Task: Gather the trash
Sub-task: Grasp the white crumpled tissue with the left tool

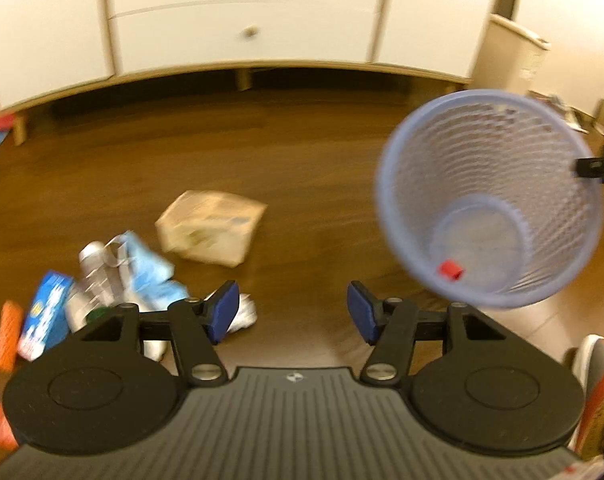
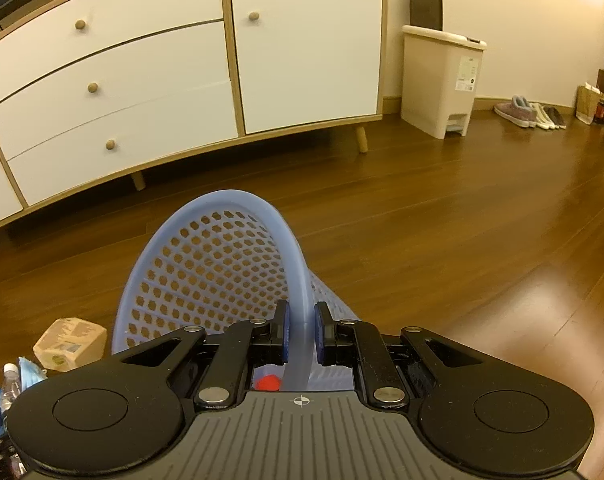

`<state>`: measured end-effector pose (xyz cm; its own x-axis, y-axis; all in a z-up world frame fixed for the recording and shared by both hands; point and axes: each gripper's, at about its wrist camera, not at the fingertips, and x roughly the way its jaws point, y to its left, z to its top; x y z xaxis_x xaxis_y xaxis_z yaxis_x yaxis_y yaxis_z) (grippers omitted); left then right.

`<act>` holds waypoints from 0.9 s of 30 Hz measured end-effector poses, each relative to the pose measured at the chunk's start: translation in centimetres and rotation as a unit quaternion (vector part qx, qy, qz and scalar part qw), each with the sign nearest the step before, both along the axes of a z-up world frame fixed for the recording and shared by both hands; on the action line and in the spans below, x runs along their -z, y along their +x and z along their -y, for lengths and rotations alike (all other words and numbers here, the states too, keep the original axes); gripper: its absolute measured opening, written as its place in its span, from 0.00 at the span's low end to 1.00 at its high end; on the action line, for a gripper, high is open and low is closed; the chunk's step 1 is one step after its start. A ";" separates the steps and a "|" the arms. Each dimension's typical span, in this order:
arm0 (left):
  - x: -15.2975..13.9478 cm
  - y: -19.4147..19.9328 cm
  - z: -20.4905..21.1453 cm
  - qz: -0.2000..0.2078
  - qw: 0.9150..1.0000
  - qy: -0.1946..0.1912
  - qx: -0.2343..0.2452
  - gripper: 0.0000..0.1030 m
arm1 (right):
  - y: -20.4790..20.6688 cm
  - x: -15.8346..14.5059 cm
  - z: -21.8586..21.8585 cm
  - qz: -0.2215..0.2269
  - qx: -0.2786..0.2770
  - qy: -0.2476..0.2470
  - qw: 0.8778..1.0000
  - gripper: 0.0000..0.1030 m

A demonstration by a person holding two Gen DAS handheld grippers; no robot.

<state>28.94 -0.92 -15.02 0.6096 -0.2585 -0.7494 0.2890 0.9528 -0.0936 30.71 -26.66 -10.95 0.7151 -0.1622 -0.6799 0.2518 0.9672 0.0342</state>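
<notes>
My right claw (image 2: pixel 300 332) pinches the rim of the blue perforated plastic basket (image 2: pixel 218 268). My left claw (image 1: pixel 293 312) gapes apart, empty, over bare wooden floor (image 1: pixel 302 168); the tan crumpled paper bag (image 1: pixel 212 228) lies at eleven o'clock.

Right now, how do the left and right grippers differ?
The left gripper has its jaws spread wide and holds nothing, while the right gripper is shut on the rim of the blue basket. The left points at the trash pile on the floor; the right carries the basket. Both have blue pads.
</notes>
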 end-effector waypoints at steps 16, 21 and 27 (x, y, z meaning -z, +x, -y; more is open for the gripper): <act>8.6 3.6 -2.0 -0.015 0.998 0.063 0.024 0.52 | -0.1 0.0 -0.2 0.001 0.024 -0.007 1.000 0.09; 11.2 5.7 -1.3 -0.021 0.994 0.089 0.061 0.51 | 0.3 -0.1 -0.3 0.004 0.021 -0.010 1.000 0.09; 13.6 8.0 -0.8 -0.034 0.990 0.112 0.077 0.45 | 0.4 -0.2 0.0 0.005 0.017 -0.016 1.000 0.09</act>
<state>36.97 -0.12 -28.61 0.5227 -0.1668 -0.8360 0.4325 0.8970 0.0915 31.07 -26.62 -10.76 0.7151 -0.2079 -0.6674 0.2837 0.9589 0.0052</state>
